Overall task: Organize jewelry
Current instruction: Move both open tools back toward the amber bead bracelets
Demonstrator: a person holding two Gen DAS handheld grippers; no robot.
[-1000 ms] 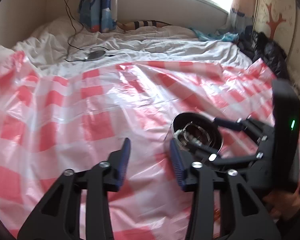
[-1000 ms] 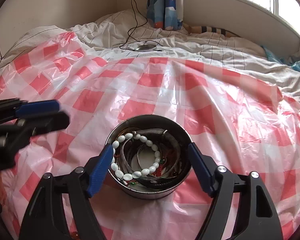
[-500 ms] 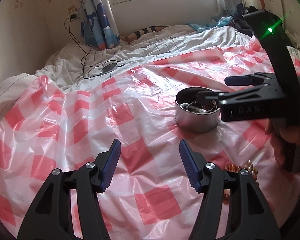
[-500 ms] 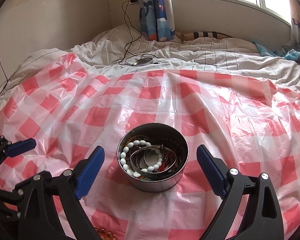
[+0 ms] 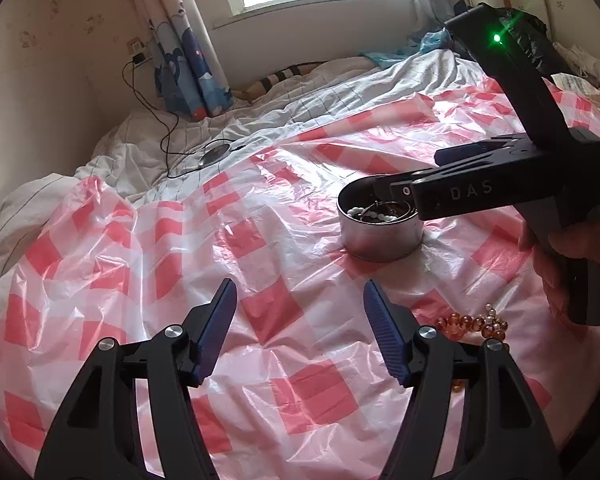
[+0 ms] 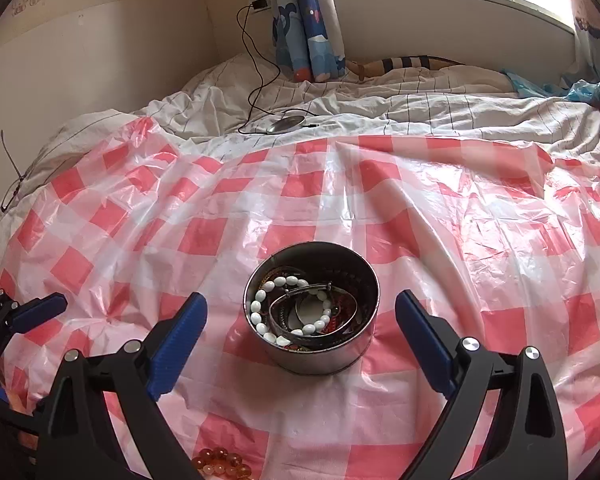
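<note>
A round metal tin [image 6: 312, 354] stands on the red-checked plastic sheet [image 6: 340, 200]. It holds a white bead bracelet [image 6: 260, 312], metal bangles and other jewelry. The tin also shows in the left wrist view [image 5: 380, 236]. My right gripper [image 6: 300, 334] is open and empty, raised above and just behind the tin. My left gripper [image 5: 298, 330] is open and empty over the sheet, left of the tin. An amber bead bracelet [image 5: 472, 326] lies on the sheet near me; it also shows in the right wrist view [image 6: 220, 464].
A white striped bedsheet [image 6: 420, 112] lies beyond the plastic sheet. A round charger disc [image 6: 288, 123] with a black cable sits on it. Blue curtains [image 6: 308, 20] hang by the window. Dark clothes [image 5: 540, 32] lie at far right.
Both grippers have pulled back and risen away from the tin. The left gripper has opened wider. The amber beads have come into view.
</note>
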